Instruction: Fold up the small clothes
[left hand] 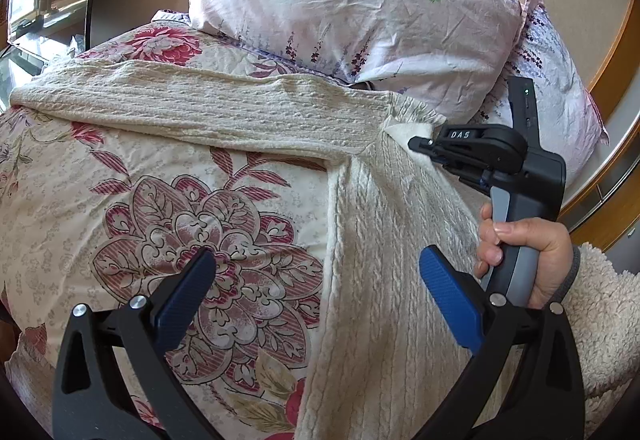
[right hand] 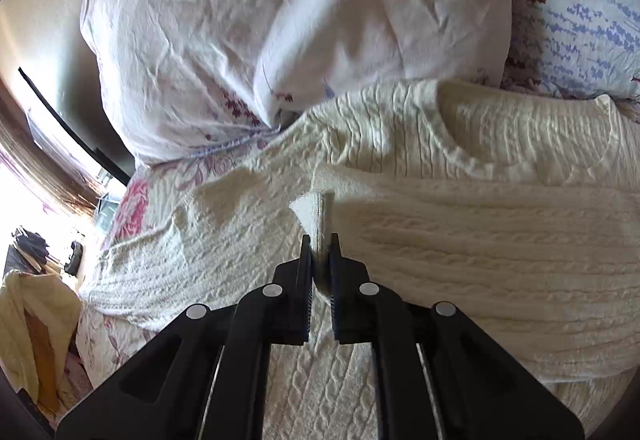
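A cream cable-knit sweater (left hand: 380,232) lies on a floral quilt, one sleeve (left hand: 200,100) stretched out to the left. My left gripper (left hand: 316,280) is open and empty, hovering above the sweater's left edge and the quilt. My right gripper (left hand: 424,144) shows at the right of the left wrist view, held by a hand, at the sweater's shoulder. In the right wrist view the right gripper (right hand: 320,244) is shut on a pinched fold of the sweater (right hand: 480,240), which sticks up between the pads.
The floral quilt (left hand: 160,220) covers the bed. A pale pink pillow (left hand: 340,0) and a second lavender-print pillow (left hand: 552,60) lie just behind the sweater. A wooden bed frame (left hand: 612,52) runs at the right. Yellow cloth (right hand: 32,320) lies off the bed's left side.
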Demonstrator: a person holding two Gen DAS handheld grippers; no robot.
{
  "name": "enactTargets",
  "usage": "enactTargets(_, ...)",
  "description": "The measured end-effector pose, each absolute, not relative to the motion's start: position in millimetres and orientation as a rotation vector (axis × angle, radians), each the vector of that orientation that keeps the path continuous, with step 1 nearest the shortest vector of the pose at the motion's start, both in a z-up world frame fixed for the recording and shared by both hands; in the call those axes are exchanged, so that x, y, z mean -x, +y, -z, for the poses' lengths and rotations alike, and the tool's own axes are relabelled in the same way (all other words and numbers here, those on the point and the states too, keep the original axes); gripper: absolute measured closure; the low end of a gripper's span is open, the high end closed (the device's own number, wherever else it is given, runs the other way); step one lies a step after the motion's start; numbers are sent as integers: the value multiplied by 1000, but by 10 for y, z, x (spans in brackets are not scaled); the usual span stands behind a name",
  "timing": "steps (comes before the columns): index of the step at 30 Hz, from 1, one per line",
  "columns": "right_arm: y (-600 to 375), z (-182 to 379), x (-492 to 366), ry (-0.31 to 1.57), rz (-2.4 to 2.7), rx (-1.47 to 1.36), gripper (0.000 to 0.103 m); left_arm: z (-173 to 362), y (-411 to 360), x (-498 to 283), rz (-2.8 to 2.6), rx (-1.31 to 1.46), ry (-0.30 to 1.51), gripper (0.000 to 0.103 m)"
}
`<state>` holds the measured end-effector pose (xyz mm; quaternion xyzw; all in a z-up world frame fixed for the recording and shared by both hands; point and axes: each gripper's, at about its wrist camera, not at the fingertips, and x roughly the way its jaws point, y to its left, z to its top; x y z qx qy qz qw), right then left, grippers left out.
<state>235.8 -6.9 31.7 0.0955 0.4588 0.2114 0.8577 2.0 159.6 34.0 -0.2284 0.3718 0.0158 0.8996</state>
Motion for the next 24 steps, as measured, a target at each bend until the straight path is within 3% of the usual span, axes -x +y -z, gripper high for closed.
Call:
enactTargets(1, -73, -279, -2344, 993, -450, -205, 87, -343, 1595, -26, -33, 474, 767, 2)
enactTargets(3, -121, -272, -2284, 1025, -476, -223, 60, -342, 1589, -51, -32, 478, 765, 2)
enactTargets(4, -184, -322, -2221, 1007, -477, -219, 58, -342, 1579, -67, -29, 480, 766, 2)
enactTargets(13, -1883, -822, -1446, 673, -9, -32, 59, -333, 1289, -265, 56, 446, 783, 2)
enactTargets(17, -2774, -612, -1236, 751, 197, -13, 68, -322, 1099, -350, 111, 417, 798, 2)
enactTargets(24, -3113, -408, -1123, 833, 152, -25, 70, -329, 885, -406, 161, 382, 810, 2)
